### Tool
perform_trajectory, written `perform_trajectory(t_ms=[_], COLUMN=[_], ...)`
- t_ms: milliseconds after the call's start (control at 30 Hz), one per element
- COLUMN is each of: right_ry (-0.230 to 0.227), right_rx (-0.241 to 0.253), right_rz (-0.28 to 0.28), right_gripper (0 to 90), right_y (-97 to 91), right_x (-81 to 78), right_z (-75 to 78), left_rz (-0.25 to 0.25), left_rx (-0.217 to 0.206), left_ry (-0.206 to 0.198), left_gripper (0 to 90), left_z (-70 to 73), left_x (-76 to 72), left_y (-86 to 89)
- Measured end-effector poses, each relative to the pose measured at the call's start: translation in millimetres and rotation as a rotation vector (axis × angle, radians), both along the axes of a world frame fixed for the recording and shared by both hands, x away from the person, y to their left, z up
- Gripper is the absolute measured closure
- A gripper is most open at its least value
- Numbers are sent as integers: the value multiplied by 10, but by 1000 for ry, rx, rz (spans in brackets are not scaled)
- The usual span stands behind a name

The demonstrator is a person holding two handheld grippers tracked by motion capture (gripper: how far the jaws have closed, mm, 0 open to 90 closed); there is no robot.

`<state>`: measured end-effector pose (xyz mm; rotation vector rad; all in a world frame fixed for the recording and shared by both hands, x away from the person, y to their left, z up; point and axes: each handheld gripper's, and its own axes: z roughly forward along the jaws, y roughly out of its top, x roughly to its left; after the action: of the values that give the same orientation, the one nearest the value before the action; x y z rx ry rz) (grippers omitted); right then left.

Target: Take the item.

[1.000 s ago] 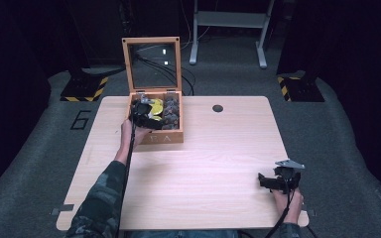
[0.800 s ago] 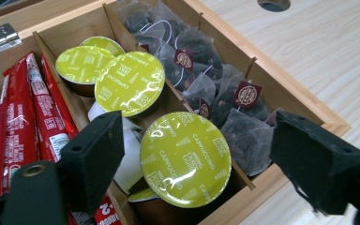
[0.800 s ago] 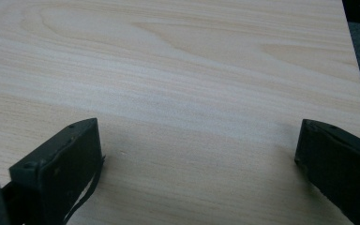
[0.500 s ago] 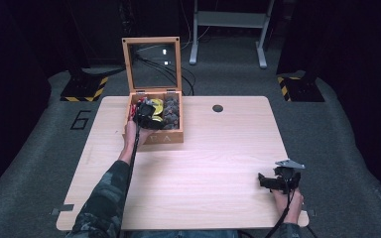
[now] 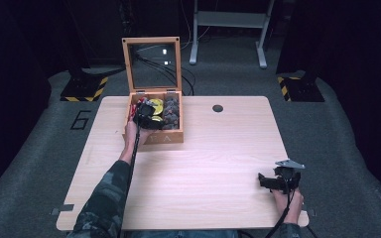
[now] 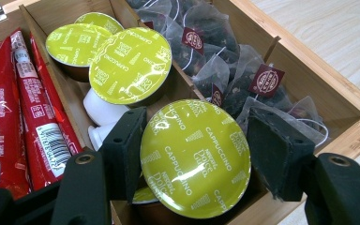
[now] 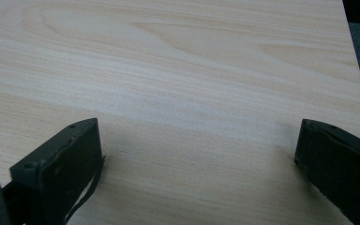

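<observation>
An open wooden box (image 5: pixel 163 139) with a raised glass lid stands at the table's far left-centre. My left gripper (image 5: pixel 146 119) reaches into its middle compartment. In the left gripper view its jaws (image 6: pixel 197 124) press both sides of a tilted green cappuccino capsule (image 6: pixel 194 164), which sits above another capsule. More green capsules (image 6: pixel 129 63) lie behind it. Red stick packets (image 6: pixel 28 103) fill the left compartment and tea bags (image 6: pixel 225 70) the right. My right gripper (image 5: pixel 264 181) rests near the table's front right corner, open, with bare wood between its jaws (image 7: pixel 197 140).
The box's wooden wall (image 6: pixel 309 89) and dividers hem in the left gripper. A small white pod (image 6: pixel 101 110) lies under the capsules. A dark round hole (image 5: pixel 218 107) marks the table's far side. The table's right edge (image 7: pixel 356 70) is close to my right gripper.
My left hand has shifted slightly within the box over the capsule compartment. The right gripper has stayed still.
</observation>
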<state>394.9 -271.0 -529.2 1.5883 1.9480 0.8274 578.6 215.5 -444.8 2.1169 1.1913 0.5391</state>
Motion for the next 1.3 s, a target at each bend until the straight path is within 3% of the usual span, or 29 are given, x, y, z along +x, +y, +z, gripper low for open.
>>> perform_trajectory(t_ms=[733, 1300], right_ry=[-1, -1], right_rx=[0, 0], right_rz=[0, 0], right_gripper=[4, 4], right_y=[0, 0], right_x=[0, -1], right_z=[0, 0], left_rz=[-7, -32], left_rx=[-53, -69], left_ry=[2, -48], left_gripper=[409, 411], left_z=[22, 206], left_x=[-13, -138], left_y=[79, 72])
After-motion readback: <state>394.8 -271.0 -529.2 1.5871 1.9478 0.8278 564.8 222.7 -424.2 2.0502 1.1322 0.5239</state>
